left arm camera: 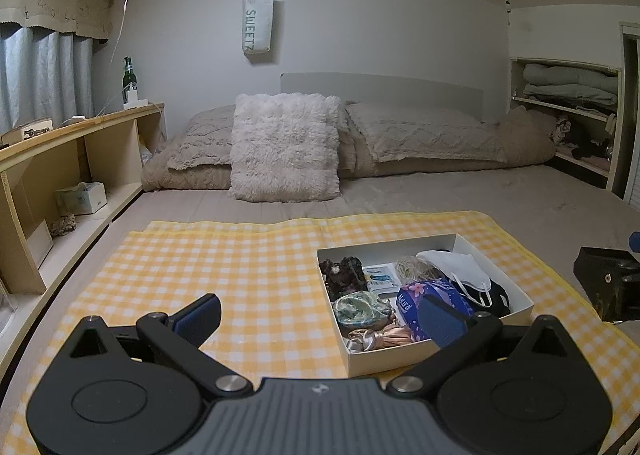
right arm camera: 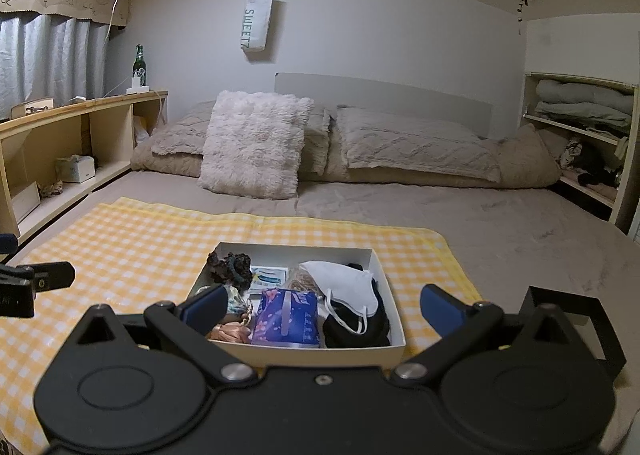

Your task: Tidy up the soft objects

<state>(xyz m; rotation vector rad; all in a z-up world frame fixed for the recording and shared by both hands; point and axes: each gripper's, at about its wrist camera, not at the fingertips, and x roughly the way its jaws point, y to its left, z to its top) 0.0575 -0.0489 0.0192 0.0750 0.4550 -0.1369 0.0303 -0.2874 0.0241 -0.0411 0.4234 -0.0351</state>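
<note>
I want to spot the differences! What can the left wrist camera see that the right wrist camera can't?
Only the left wrist view shows the green scrunchie unblocked and the yellow checked cloth's right edge. Only the right wrist view shows the black cloth under the white mask clearly. Both show the white box, purple tissue pack, fluffy pillow and green bottle.

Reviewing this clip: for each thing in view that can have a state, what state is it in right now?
left gripper: open, empty, above the checkered cloth
right gripper: open, empty, over the box
white box: lidless, filled with soft items
white face mask: lying on a black item in the box
purple tissue pack: lying flat in the box
checkered cloth: spread flat on the bed
green bottle: upright on the shelf
</note>
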